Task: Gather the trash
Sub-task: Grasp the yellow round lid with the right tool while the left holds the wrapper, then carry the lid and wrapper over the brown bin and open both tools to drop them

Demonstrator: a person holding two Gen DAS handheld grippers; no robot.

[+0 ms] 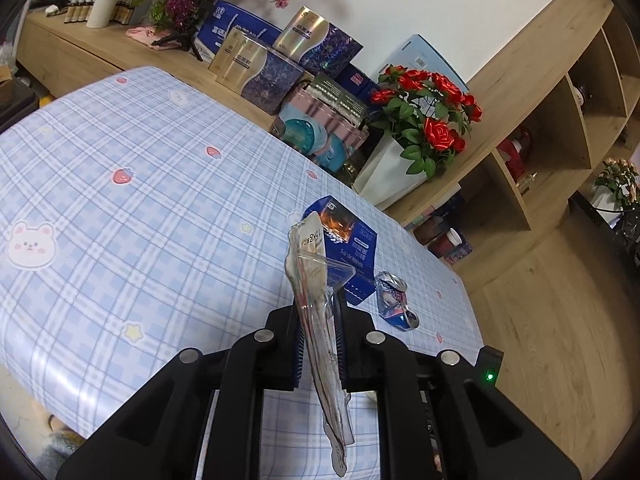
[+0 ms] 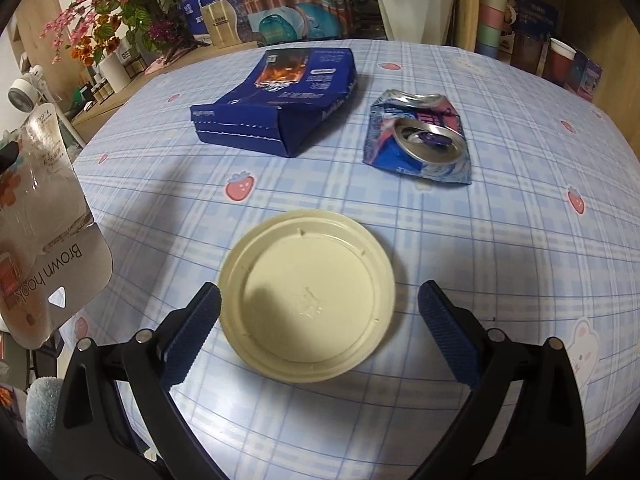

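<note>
Four pieces of trash showed on the checked tablecloth [image 2: 500,240], and only one of them was off it: the clear plastic wrapper [image 1: 316,292], clenched edge-on between the pads of the left gripper [image 1: 318,340] and held clear above the cloth. The wrapper's long axis ran along the fingers, its printed end sticking out past the tips and its tail hanging back toward the camera. In the right wrist view the same wrapper hung at the far left, well apart from the cream lid [image 2: 308,296].

Taking that lid as the landmark: it lay flat and rim-up, directly ahead of the right gripper [image 2: 320,320], whose jaws stood released and wide, one blue pad just beside each side of the lid and touching nothing as far as could be seen. Beyond the lid and to the left lay the blue carton [image 2: 276,104], flat on the cloth with its long axis running away from the camera. Beyond the lid and to the right lay the crushed can [image 2: 416,140], well apart from the carton.

The right hand was plainly the nearer one to the lid, and the left was already occupied. Being round, the lid offered no preferred axis; the catch would likely be its low, flat rim, which the pads would have to get under or pinch across its edge
</note>
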